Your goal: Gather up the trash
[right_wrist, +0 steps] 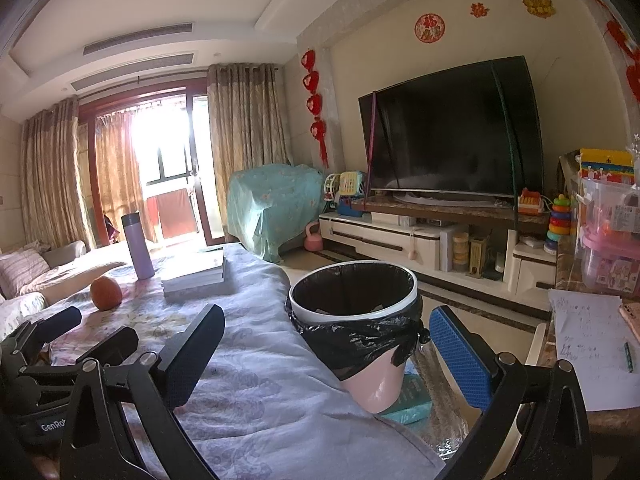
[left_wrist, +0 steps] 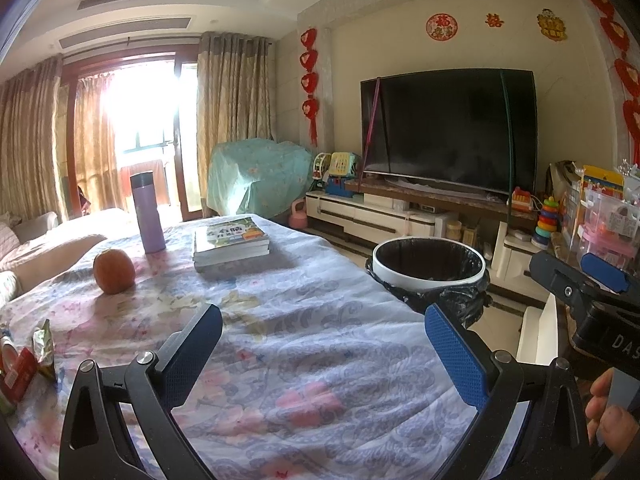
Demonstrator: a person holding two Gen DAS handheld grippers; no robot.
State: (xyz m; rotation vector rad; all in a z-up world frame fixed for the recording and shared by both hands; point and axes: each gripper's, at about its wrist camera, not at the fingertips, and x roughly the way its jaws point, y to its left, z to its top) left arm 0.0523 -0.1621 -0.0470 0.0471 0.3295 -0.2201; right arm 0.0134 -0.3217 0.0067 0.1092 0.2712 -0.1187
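We hold two grippers over the cloth-covered surface (left_wrist: 320, 360), and both have their jaws spread wide with nothing between them: the left gripper (left_wrist: 324, 356) above the floral cloth, the right gripper (right_wrist: 326, 360) framing the bin. We count one trash bin (right_wrist: 352, 312), pale pink with a white rim and a black liner folded over its edge, standing on the floor just beside the right edge of the surface. The trash itself lies at the near left corner in the left wrist view: one crumpled foil wrapper (left_wrist: 43, 346) and one red packet (left_wrist: 16, 372) just beside it, partly cut off by the frame, well apart from the bin.

Farther back we count one orange (left_wrist: 114, 271), one lilac flask (left_wrist: 147, 213) standing upright, and one stack of books (left_wrist: 231, 245); how many books we cannot tell. A flowered quilt in pink, lilac and white covers the surface. The room is a living room: one dark television (left_wrist: 450, 130) on a low white cabinet (left_wrist: 376, 212), toys at both ends of it, red hangings on the wall, beige curtains (left_wrist: 234, 116) beside a bright balcony door, and a sofa (left_wrist: 24, 236) on the left.
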